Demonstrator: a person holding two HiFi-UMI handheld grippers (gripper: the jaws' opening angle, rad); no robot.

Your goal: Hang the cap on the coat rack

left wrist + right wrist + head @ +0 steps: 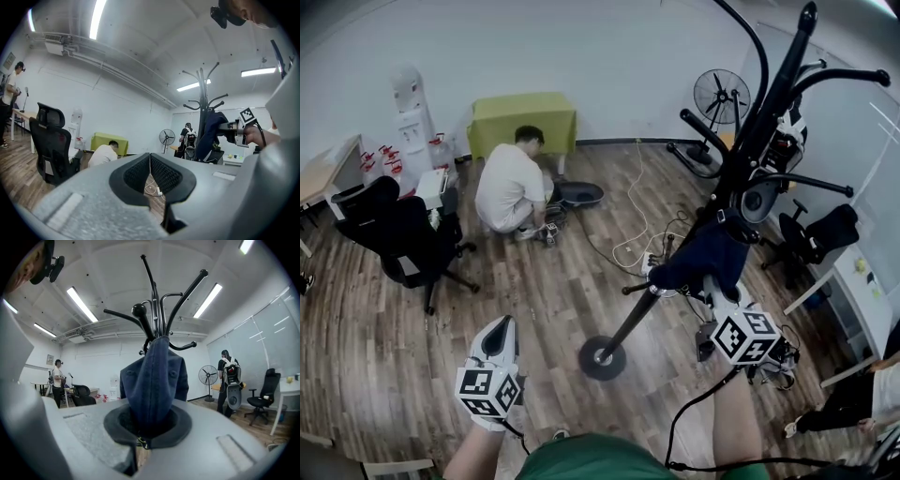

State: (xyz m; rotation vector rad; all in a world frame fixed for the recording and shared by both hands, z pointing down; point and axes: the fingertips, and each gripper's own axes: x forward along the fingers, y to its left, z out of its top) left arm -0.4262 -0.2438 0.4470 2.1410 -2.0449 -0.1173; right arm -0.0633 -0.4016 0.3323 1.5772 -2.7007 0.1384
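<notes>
Cap (pixel 154 376) front and centre: dark blue fabric pinched tight in the right gripper (pixel 149 430), jaws clamped on a fold of it with barely any gap, and the crown rises straight up out of the pads. Right beyond those jaws stands the coat rack (pixel 159 310), its black curved hooks fanning out above and behind the cap. The cloth sits right at the pole under the hooks, though whether it rests on one I cannot tell. From the head view the right gripper (pixel 711 289) reaches forward, the cap (pixel 705 255) bunched just ahead of its tips against the slanting pole of the coat rack (pixel 759 112). The round base (pixel 602 357) sits on the wooden floor, down and to the left of that gripper. Over on the other side the left gripper (pixel 502 330) hangs low, well apart from the rack. In its own view the left gripper (pixel 150 174) has its jaws closed tip to tip, nothing held, only floor showing through the slit. Far ahead of it a person (pixel 511 187) crouches by a green table (pixel 523 120), with a black office chair (pixel 398 234) off to its left.
</notes>
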